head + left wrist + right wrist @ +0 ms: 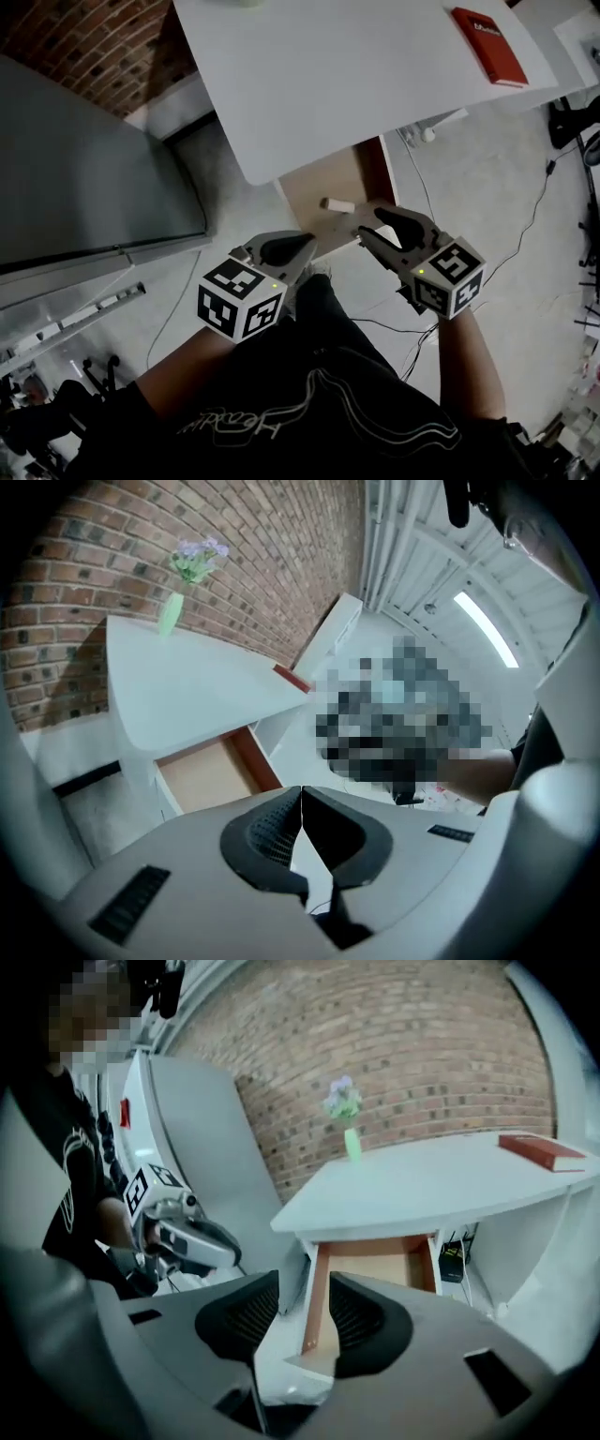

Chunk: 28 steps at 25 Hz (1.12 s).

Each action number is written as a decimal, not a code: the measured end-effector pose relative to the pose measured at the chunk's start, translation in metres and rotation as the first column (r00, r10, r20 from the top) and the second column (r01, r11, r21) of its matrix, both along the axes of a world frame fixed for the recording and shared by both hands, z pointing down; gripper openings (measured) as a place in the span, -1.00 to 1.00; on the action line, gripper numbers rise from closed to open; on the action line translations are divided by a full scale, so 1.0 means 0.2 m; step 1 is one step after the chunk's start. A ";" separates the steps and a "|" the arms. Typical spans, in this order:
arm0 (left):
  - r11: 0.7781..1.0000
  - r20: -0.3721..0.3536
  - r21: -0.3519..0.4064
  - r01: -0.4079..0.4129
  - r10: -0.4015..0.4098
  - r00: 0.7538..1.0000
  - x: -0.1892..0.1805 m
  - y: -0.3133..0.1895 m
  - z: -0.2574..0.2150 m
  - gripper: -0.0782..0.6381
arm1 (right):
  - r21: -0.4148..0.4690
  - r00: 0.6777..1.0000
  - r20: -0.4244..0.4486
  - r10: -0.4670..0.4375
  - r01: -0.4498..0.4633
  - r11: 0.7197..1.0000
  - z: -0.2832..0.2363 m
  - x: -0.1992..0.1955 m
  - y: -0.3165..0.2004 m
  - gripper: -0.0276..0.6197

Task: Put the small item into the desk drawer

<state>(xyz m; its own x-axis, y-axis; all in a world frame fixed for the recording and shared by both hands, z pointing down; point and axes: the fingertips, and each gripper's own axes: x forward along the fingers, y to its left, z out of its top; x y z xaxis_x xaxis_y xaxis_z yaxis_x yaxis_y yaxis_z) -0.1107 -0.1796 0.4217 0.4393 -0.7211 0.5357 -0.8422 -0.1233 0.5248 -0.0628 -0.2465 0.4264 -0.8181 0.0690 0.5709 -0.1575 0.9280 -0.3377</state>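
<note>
The small pale stubby cylinder (pixel 337 203) looks light, stiff and likely to roll, so a pinch across its middle seems best. It lies on its side inside the open tan wooden drawer (pixel 323 180), toward the drawer's front. Just outside that front, the right tool (pixel 368 225) stands wide and empty, and the left tool (pixel 305 246) is closed on nothing.

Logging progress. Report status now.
Left gripper shut, empty. Right gripper open, empty, at the open drawer. Small white item lying in drawer. Nothing blocking.
</note>
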 end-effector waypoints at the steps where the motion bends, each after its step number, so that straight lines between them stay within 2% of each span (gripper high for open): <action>1: 1.000 0.002 0.016 -0.018 0.018 1.000 0.02 0.02 -0.06 -0.72 | -0.009 0.999 0.032 0.036 -0.036 0.999 -0.10 0.03 0.03 -0.38; 4: 0.995 0.008 0.079 -0.066 0.066 0.998 0.07 0.07 -0.27 -0.72 | 0.006 0.989 0.113 0.098 -0.100 0.995 -0.34 0.12 0.14 -0.45; 8: 0.975 0.040 0.196 -0.105 0.099 0.994 0.08 0.06 -0.61 -0.72 | 0.054 0.963 0.221 0.155 -0.171 0.984 -0.67 0.24 0.24 -0.55; 13: 0.936 0.034 0.327 -0.134 0.130 0.991 0.22 0.18 -1.03 -0.72 | 0.045 0.900 0.364 0.238 -0.272 0.961 -1.03 0.37 0.40 -0.67; 17: 0.898 0.030 0.406 -0.169 0.172 0.985 0.32 0.31 -1.31 -0.72 | 0.042 0.862 0.433 0.263 -0.311 0.949 -1.26 0.41 0.53 -0.71; 21: 0.868 0.047 0.450 -0.210 0.212 0.976 0.38 0.42 -1.45 -0.72 | 0.046 0.838 0.480 0.259 -0.318 0.947 -1.39 0.45 0.66 -0.73; 28: 0.844 0.060 0.479 -0.239 0.240 0.969 0.45 0.55 -1.53 -0.72 | 0.068 0.820 0.519 0.243 -0.323 0.944 -1.50 0.49 0.80 -0.74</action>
<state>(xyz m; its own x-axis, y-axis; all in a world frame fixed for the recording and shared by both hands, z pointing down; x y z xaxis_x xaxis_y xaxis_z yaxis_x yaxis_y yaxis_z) -0.0210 -0.0698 0.1150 0.6327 -0.7597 0.1501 -0.7527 -0.5578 0.3497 0.0346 -0.0868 0.1263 -0.9629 -0.2614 0.0666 -0.2691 0.9132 -0.3061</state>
